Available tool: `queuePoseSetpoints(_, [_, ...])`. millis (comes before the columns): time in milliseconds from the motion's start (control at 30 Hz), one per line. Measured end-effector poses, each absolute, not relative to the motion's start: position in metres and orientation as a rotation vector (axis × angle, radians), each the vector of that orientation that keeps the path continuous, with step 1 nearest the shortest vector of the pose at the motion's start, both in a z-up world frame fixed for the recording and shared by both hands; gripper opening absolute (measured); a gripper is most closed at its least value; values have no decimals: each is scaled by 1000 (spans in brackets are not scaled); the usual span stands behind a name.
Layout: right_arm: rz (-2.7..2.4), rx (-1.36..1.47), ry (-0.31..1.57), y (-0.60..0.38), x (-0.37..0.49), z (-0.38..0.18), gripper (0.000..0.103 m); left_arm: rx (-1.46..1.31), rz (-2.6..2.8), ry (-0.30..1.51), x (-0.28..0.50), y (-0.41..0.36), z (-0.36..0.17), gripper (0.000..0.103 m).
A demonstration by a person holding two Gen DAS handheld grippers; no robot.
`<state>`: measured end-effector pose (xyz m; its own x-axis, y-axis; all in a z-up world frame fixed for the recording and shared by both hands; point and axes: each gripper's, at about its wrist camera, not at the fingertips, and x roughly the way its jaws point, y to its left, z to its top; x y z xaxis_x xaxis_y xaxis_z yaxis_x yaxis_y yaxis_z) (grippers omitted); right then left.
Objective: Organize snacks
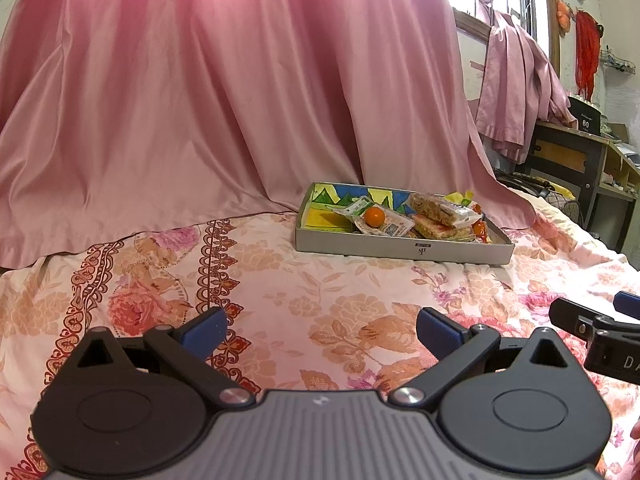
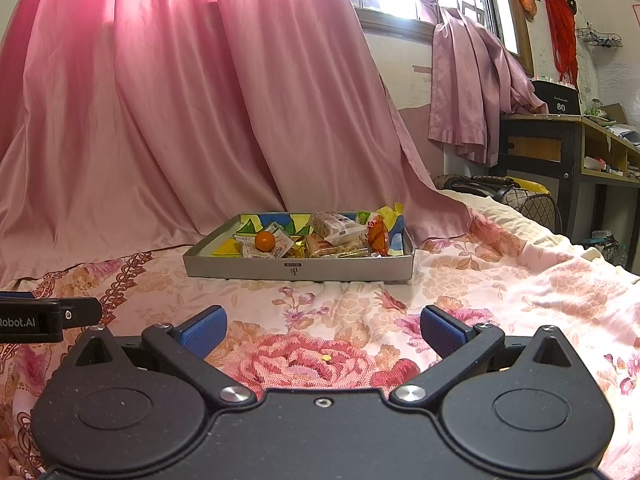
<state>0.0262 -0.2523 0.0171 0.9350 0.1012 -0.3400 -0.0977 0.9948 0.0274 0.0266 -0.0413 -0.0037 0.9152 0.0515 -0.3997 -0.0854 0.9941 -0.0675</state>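
Observation:
A shallow grey box [image 1: 400,246] with a colourful lining sits on the floral bedsheet, holding several wrapped snacks and a small orange fruit [image 1: 375,216]. It also shows in the right wrist view [image 2: 296,268], with the orange fruit [image 2: 265,241] at its left. My left gripper [image 1: 322,334] is open and empty, low over the sheet, well short of the box. My right gripper [image 2: 322,330] is open and empty, also short of the box. The right gripper's finger [image 1: 576,320] shows at the right edge of the left wrist view.
A pink curtain [image 1: 200,100] hangs right behind the box. A dark wooden desk [image 2: 560,148] with shelves stands to the right, beyond the bed edge. A tiny yellow crumb [image 2: 327,358] lies on the sheet between my right fingers.

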Motion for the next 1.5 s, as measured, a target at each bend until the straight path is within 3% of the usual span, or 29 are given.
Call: queuePoseSetpoints(1500, [101, 8, 356, -251, 26, 16, 102, -40, 124, 434, 25, -45, -1, 103])
